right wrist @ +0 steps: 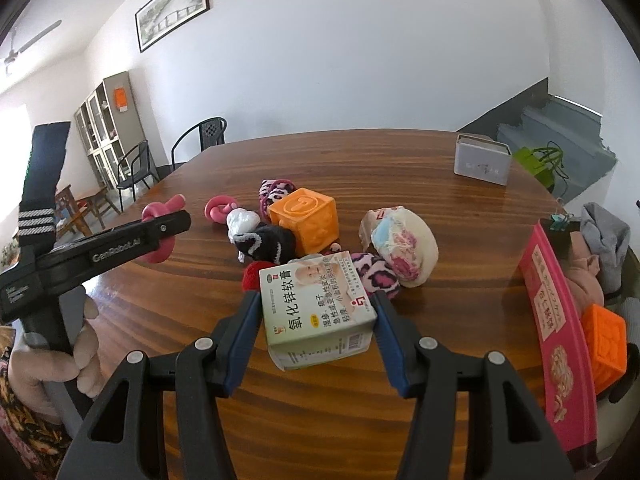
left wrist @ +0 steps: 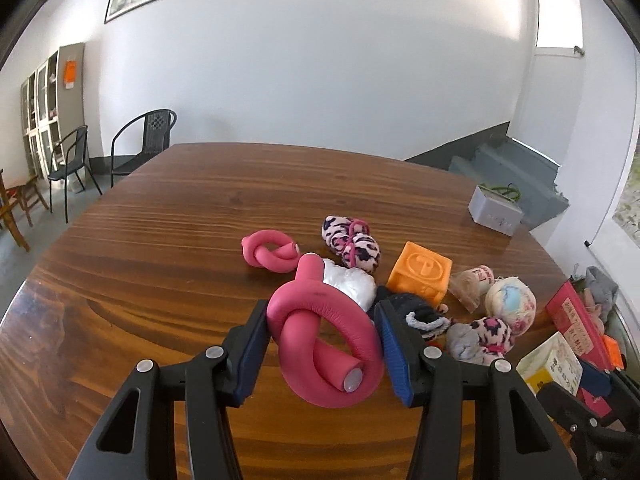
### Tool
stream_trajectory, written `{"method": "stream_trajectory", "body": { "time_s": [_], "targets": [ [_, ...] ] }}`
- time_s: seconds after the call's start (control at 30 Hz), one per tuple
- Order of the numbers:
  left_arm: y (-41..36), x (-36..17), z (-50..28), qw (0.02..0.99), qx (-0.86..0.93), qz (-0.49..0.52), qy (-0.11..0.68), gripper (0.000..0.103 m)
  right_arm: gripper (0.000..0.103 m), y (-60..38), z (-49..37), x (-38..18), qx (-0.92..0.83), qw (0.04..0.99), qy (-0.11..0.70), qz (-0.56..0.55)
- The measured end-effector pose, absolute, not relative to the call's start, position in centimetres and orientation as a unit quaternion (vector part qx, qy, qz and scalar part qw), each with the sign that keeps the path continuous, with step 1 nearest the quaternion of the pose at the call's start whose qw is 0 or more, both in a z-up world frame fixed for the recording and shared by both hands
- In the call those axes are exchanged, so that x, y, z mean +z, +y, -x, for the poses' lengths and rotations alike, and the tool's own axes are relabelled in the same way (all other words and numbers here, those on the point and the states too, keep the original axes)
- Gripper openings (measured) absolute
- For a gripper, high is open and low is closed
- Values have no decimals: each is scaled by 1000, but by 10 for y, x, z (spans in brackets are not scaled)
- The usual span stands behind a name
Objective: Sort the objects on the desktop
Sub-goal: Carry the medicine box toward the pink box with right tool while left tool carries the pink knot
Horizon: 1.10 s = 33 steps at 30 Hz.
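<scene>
My left gripper (left wrist: 322,330) is shut on a knotted pink foam tube (left wrist: 320,332), held just above the wooden table (left wrist: 160,248). My right gripper (right wrist: 316,304) is shut on a white medicine box (right wrist: 316,308) with Chinese print, held above the table. A heap lies ahead: a second pink knot (left wrist: 270,254), an orange cube (left wrist: 420,272), leopard-print socks (left wrist: 352,244), a crumpled white wrap (left wrist: 348,284), a black sock (right wrist: 266,244) and a cream sock ball (right wrist: 404,248). The left gripper also shows in the right wrist view (right wrist: 160,236).
A grey tin box (right wrist: 482,160) stands at the table's far right. At the right edge, a bin holds a pink box (right wrist: 556,320), an orange cube (right wrist: 604,340) and grey and pink cloth (right wrist: 600,236). Chairs (left wrist: 140,144) stand beyond the table's far left.
</scene>
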<state>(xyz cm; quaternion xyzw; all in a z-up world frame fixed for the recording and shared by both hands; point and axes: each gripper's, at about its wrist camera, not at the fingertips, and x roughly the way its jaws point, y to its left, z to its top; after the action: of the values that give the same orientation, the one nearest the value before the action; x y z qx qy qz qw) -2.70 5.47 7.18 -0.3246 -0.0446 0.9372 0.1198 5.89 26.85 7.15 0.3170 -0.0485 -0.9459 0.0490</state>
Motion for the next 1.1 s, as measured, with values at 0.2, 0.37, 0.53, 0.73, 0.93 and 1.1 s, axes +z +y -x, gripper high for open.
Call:
{"method": "stream_trajectory", "body": {
  "time_s": [0.2,0.37,0.53,0.73,0.93,1.1],
  "targets": [
    [51,76,22,117,940,316,-50,54,59,274,-63,76,-950,39,-59,-305],
    [51,83,14,120,944,302,-49,54,59,278,-67,81,-953,33,-68,-294],
    [57,85,10,128,945,298,-47,54,59,294,-82,90,-959,14,-82,-270],
    [67,91,1,139,945,292,-39,54,59,326,-109,107,-968,-27,-103,-229],
    [91,102,-14,169,943,285,-31,54,60,357,-136,123,-972,-67,-123,-187],
    [127,112,-27,216,934,283,-21,54,60,409,-175,130,-966,-138,-138,-168]
  ]
}}
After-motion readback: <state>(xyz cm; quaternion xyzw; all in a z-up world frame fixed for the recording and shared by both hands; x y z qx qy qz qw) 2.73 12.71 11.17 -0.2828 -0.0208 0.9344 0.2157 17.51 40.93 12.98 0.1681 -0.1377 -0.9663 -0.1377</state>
